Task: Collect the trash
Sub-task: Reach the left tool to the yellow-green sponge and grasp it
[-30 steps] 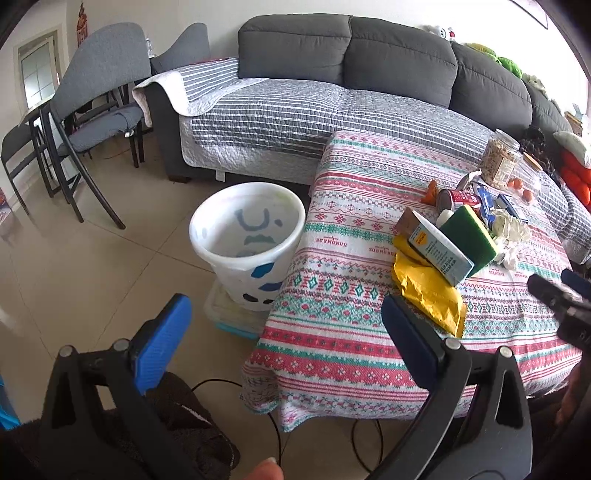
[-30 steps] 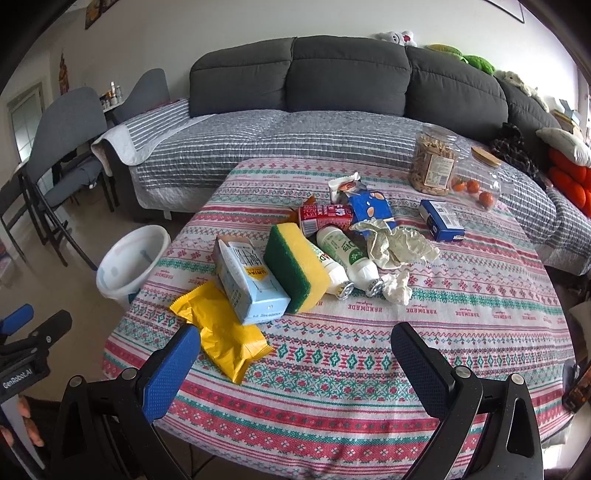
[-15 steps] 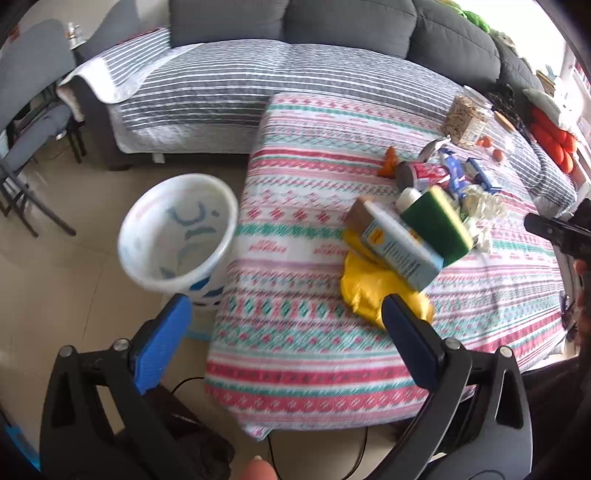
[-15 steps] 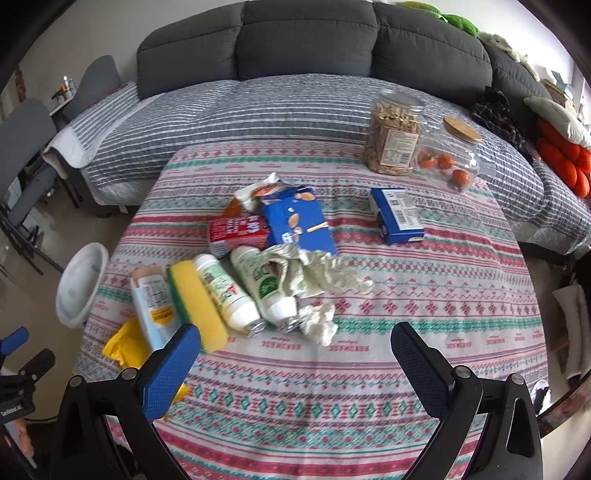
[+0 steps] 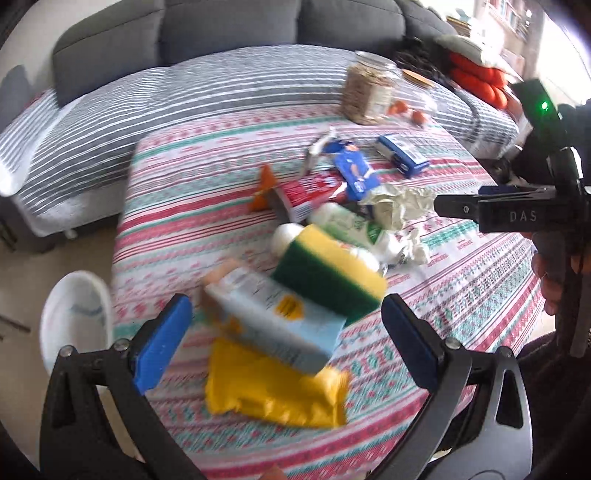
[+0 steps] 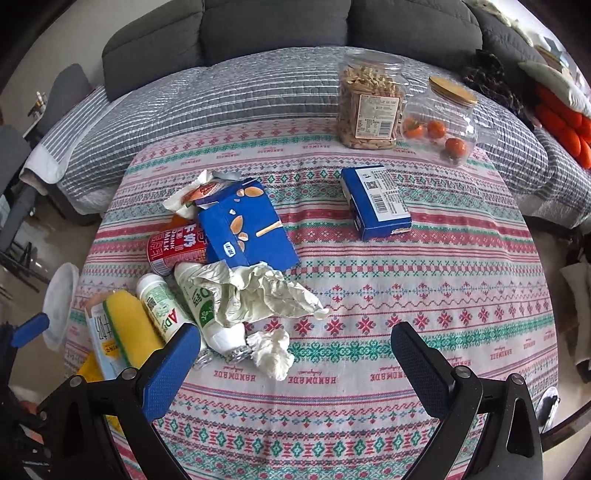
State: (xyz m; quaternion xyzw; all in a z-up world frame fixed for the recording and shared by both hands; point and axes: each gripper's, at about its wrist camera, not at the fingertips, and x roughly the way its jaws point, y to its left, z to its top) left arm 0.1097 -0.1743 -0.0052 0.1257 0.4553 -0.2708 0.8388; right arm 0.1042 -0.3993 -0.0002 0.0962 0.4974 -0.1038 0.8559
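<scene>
Trash lies heaped on the patterned tablecloth (image 6: pixel 406 295): a pale blue carton (image 5: pixel 269 321) over a yellow wrapper (image 5: pixel 273 395), a green-and-yellow sponge (image 5: pixel 328 273), two white bottles (image 6: pixel 162 306), crumpled paper (image 6: pixel 258 291), a red milk can (image 6: pixel 173 247) and a torn blue box (image 6: pixel 247 229). My left gripper (image 5: pixel 284 339) hangs open just above the carton and wrapper. My right gripper (image 6: pixel 295 362) is open over the table's near edge, beside a tissue wad (image 6: pixel 271 350). A white bin (image 5: pixel 74 325) stands on the floor at the left.
At the table's far side stand a snack jar (image 6: pixel 369 107), a clear jar with small oranges (image 6: pixel 439 125) and a blue packet (image 6: pixel 376 201). A grey sofa (image 6: pixel 277 33) with a striped cover runs behind. Grey chairs (image 6: pixel 14 177) stand far left.
Both grippers have swung from the floor side to over the table and come closer to the heap. The left one now hovers above the carton; the bin has slid to the view's left edge.
</scene>
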